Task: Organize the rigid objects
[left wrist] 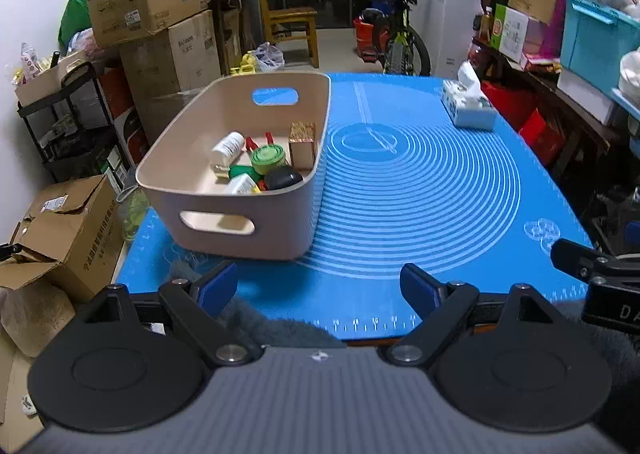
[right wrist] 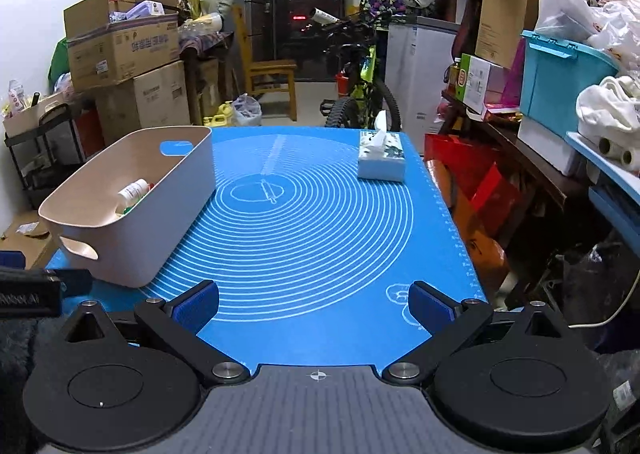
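A beige plastic bin stands on the left of the blue mat. Inside it lie a white bottle, a green-lidded jar, a black oval object, a small brown box, a second white bottle and red-tipped pieces. My left gripper is open above the mat's near edge, just in front of the bin, with nothing between its blue pads. My right gripper is open too, over the mat's near right part, and holds nothing.
A tissue box sits at the mat's far right. Cardboard boxes, a black shelf and clutter line the left; a low table with a teal crate lines the right. A bicycle and a wooden chair stand behind.
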Tool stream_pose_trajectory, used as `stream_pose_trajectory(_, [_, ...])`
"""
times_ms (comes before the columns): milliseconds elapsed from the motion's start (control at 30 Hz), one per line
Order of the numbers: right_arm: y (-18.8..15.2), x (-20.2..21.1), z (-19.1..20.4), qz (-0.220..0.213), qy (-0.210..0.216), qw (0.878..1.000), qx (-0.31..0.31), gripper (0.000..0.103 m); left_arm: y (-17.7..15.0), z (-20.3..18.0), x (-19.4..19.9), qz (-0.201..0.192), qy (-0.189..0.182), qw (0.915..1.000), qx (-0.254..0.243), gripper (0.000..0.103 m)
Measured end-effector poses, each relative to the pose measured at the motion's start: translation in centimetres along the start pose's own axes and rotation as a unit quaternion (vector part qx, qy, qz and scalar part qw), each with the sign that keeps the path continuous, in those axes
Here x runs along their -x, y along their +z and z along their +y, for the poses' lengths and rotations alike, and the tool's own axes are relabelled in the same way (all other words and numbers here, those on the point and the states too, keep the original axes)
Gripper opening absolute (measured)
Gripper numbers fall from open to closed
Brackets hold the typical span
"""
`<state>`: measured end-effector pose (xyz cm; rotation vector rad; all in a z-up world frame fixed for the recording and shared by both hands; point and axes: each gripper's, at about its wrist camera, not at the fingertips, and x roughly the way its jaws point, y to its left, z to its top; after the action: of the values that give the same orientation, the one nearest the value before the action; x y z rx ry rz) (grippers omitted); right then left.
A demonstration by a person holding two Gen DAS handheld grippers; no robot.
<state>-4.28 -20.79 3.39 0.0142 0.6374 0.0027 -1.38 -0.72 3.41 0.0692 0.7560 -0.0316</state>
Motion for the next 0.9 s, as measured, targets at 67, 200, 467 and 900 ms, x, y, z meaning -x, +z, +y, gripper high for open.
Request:
stream_pose_trajectory(67, [-0.4, -0.1, 0.1, 0.001, 0.002, 1.0, 0.003, 0.1, -0.2, -0.1, -0.3, 0.005, -0.004, 1.0, -0.002, 0.088])
stream_pose_trajectory(200, [-0.7, 0.1, 0.8, -0.009, 0.006, 1.0, 0.013, 0.1, -0.4, 0.2, -0.5, 0.001, -0.014, 0.9999, 0.0, 0.088])
stream_pose_trajectory(467, [-0.9, -0.5, 0.7, 0.001, 0.009, 1.0, 0.007, 0.1, -0.6, 1.1, -1.2, 0.01, -0.021, 0.9992, 0.031, 0.088])
stream_pose_trajectory(900, [-1.1, -0.8, 0.8, 0.005, 0.007, 1.0, 0.005, 0.1, -0.6, 0.7, -1.3, 0.016, -0.02, 0.9994, 0.021, 0.088])
